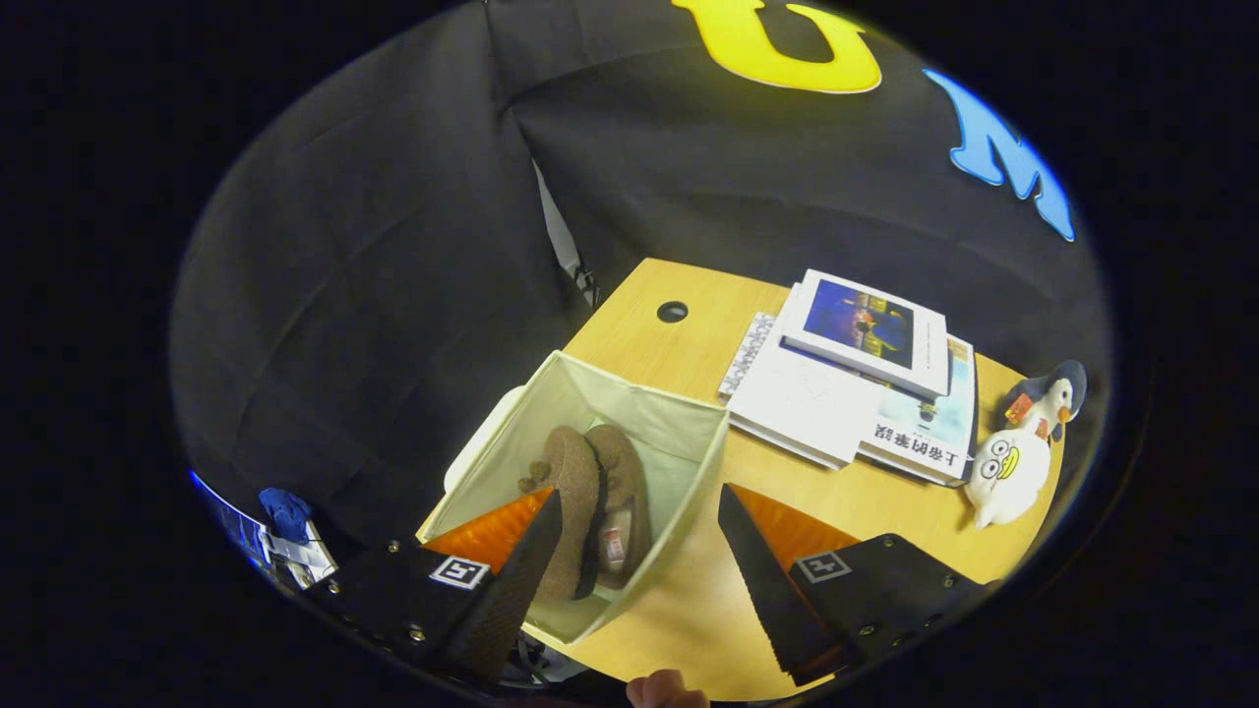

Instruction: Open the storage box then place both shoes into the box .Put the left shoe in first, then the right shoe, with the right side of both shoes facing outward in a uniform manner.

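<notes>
An open cream fabric storage box (679,413) stands on the wooden table (866,501), at its left edge. Two brown fuzzy shoes (595,492) lie side by side inside it, standing on edge with their soles together. My gripper (639,506) hangs above the box, open, with nothing between its fingers. One finger (526,570) is over the box's near side and covers part of the nearer shoe. The other finger (757,580) is over the bare table to the right of the box.
A stack of books (856,383) lies on the table beyond the right finger. A white plush penguin (1018,452) lies at the table's right edge. A cable hole (672,312) is at the table's far side. A fingertip (664,688) shows at the near edge.
</notes>
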